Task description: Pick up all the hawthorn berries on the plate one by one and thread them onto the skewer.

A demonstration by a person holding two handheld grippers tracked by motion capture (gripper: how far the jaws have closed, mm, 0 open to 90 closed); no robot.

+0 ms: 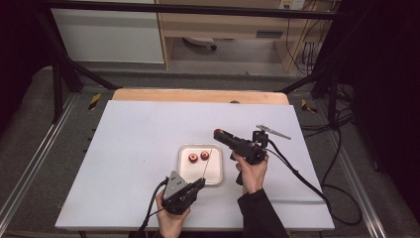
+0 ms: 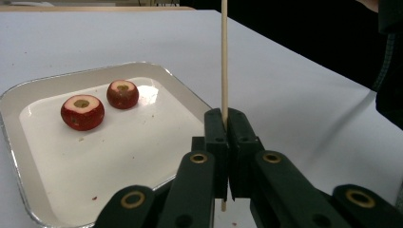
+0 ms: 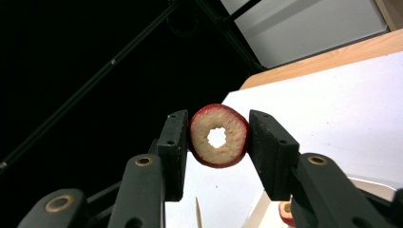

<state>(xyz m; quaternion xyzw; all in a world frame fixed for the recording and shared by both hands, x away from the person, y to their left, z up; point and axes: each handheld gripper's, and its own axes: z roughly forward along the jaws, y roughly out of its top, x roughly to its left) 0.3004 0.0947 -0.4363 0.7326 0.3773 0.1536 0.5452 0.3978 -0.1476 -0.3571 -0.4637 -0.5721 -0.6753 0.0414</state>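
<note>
No legible text, label, brand, number or sign anywhere.

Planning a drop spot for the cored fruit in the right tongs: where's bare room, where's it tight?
Free: the white table left of the tray, and the far strip up to the wooden edge. In the tray, the near half is bare below the two red fruits. Tight: above the tray, where the skewer in the left tongs and the right tongs with the cored fruit meet.
</note>
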